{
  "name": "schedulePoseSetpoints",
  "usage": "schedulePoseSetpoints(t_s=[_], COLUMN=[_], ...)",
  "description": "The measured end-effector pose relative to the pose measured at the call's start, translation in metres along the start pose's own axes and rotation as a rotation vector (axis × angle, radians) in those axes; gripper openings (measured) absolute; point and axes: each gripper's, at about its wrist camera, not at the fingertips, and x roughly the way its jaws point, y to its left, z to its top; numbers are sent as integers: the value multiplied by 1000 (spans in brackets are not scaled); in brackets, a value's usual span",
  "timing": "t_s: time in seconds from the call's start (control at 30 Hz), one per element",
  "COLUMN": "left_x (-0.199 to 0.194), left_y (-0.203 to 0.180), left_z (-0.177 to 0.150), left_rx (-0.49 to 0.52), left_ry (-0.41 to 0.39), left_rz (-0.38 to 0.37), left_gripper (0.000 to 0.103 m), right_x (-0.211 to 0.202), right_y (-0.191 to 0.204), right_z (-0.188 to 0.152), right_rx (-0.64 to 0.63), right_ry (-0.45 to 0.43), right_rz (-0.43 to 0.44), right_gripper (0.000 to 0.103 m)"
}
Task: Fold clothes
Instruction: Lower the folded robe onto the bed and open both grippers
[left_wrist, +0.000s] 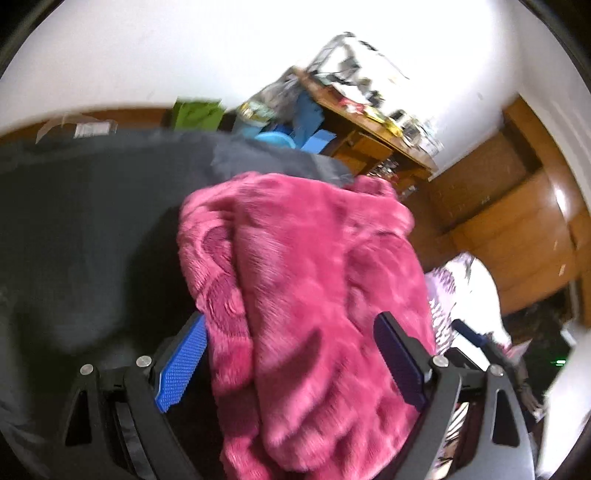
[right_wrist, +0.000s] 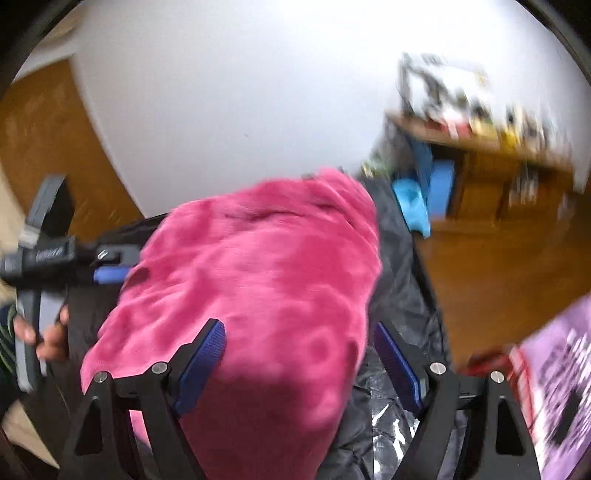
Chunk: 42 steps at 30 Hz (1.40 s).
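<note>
Room: white walls, brown wooden doors, and a cluttered wooden desk (left_wrist: 373, 122) behind; both views are blurred by motion.
Surface: a dark grey padded cover (left_wrist: 92, 221), probably a bed, carries the work.
Task's thing: a pink fleece garment (left_wrist: 306, 295) lies bunched and doubled over itself on the dark cover, toward its right edge, with thick layers one over the other.
Left gripper (left_wrist: 291, 362): jaws are wide apart, one on each side of the pink pile; they do not clamp it.
Right gripper (right_wrist: 299, 365): jaws also stand apart, the left finger over the fleece, the right one over the dark cover; nothing is held.
Person: a hand (right_wrist: 48, 332) holds the handle of the left tool.
Handling: I judge the fleece soft, light, bulky and not slippery; it will sag and unroll if taken in the middle.
Where to hold: better at an outer edge or corner, pinching all layers together. Which edge is hem or sleeve, I cannot tell.
</note>
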Motion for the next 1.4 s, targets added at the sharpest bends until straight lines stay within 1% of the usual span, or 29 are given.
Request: schedulePoseSetpoints(t_s=[0.03, 0.1, 0.13, 0.17, 0.23, 0.27, 0.3, 0.33, 0.4, 0.47, 0.53, 0.57, 0.6, 0.7, 0.8, 0.9, 0.97, 1.07, 1.13, 1.23, 1.3, 1.4], left_x=[-3, -10, -2, 8, 29, 33, 37, 42, 47, 52, 55, 55, 55, 54, 53, 49, 40, 16, -2, -18, -23, -33], left_y=[-3, -8, -11, -15, -15, -8, 0, 6, 17, 16, 13, 14, 16, 21, 18, 16, 15, 11, 6, -9, -22, -34], left_z=[-5, -15, -15, -15, -12, -15, -17, -19, -23, -25, -26, -27, -27, -26, -26, -27, -28, -35, -41, -49, -56, -62], left_rx=[36, 109, 126, 140, 136, 121, 108, 99, 82, 97, 129, 129, 127, 111, 112, 93, 64, 36, 33, 93, 150, 197], left_ry=[-10, -29, -26, -21, 1, 16, 29, 40, 43, 36, 28, 29, 30, 37, 50, 87, 90, 46, 16, -18, -27, -36], left_rz=[13, 39, 62, 87, 134, 164, 186, 202, 196, 211, 235, 239, 241, 239, 258, 295, 323, 318, 315, 346, 376, 362], left_gripper=[92, 92, 92, 92, 92, 92, 92, 92, 92, 92, 93, 94, 96, 97, 98, 100, 100, 101, 101, 101, 101, 101], right_x=[10, 10, 18, 34, 50, 57, 55, 56, 65, 79, 84, 85, 84, 82, 73, 69, 58, 41, 27, 10, 4, 3], right_y=[21, 41, 39, 40, 43, 38, 39, 43, 51, 62, 73, 77, 78, 78, 83, 81, 79, 76, 76, 88, 98, 112], right_z=[0, -36, -43, -49, -59, -60, -59, -59, -63, -69, -75, -79, -81, -80, -77, -75, -71, -68, -71, -81, -90, -102], right_rx=[-42, -95, -89, -68, -40, -37, -40, -45, -76, -124, -175, -187, -188, -183, -184, -156, -110, -14, 46, 83, 101, 135], right_ry=[-1, 15, 34, 61, 88, 90, 87, 88, 96, 103, 104, 96, 92, 101, 114, 138, 158, 167, 154, 142, 154, 194], right_rz=[-7, -3, 9, 20, 29, 22, 16, 10, -11, -41, -83, -103, -112, -115, -128, -144, -150, -149, -142, -162, -155, -127], right_gripper=[84, 84, 84, 84, 85, 85, 86, 90, 94, 103, 103, 103, 103, 103, 103, 103, 103, 103, 103, 103, 103, 103])
